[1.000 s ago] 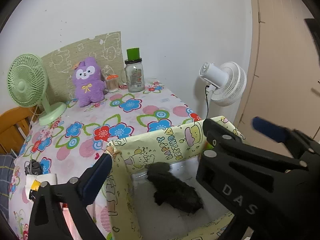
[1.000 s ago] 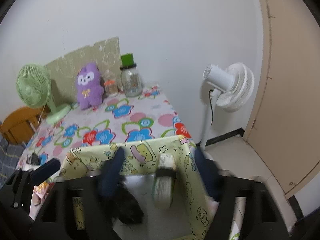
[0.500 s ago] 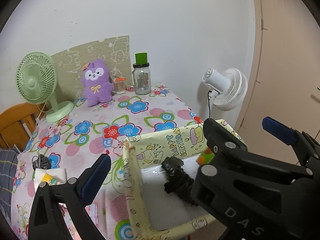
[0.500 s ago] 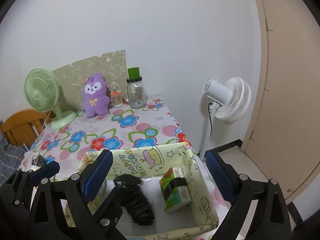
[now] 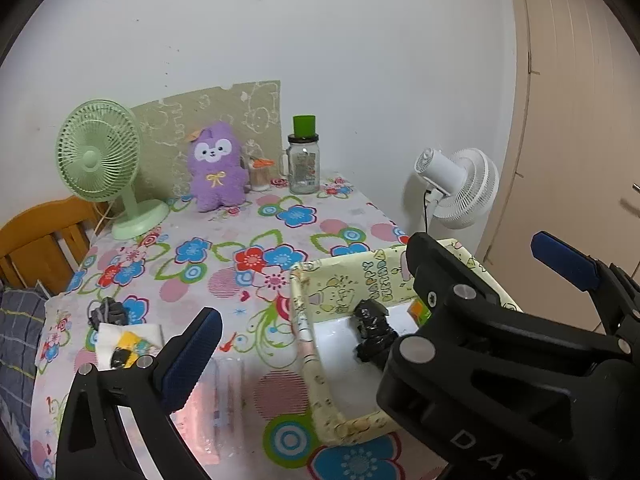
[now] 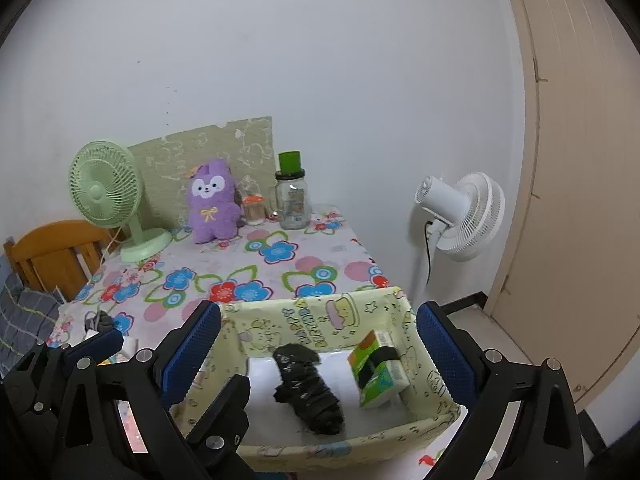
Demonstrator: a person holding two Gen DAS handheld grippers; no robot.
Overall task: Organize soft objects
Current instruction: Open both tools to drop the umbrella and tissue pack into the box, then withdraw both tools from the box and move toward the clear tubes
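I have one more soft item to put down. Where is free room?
Free: the tablecloth between the purple plush and yellow box; the box floor left of the black bundle. Crowded: the box's right side, by the green-white pack.

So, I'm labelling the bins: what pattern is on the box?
Pale yellow box with cartoon characters and birthday lettering; clearest in the right wrist view.

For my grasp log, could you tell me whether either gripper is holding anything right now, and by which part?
Nothing is held: the left gripper and right gripper are both open and empty.
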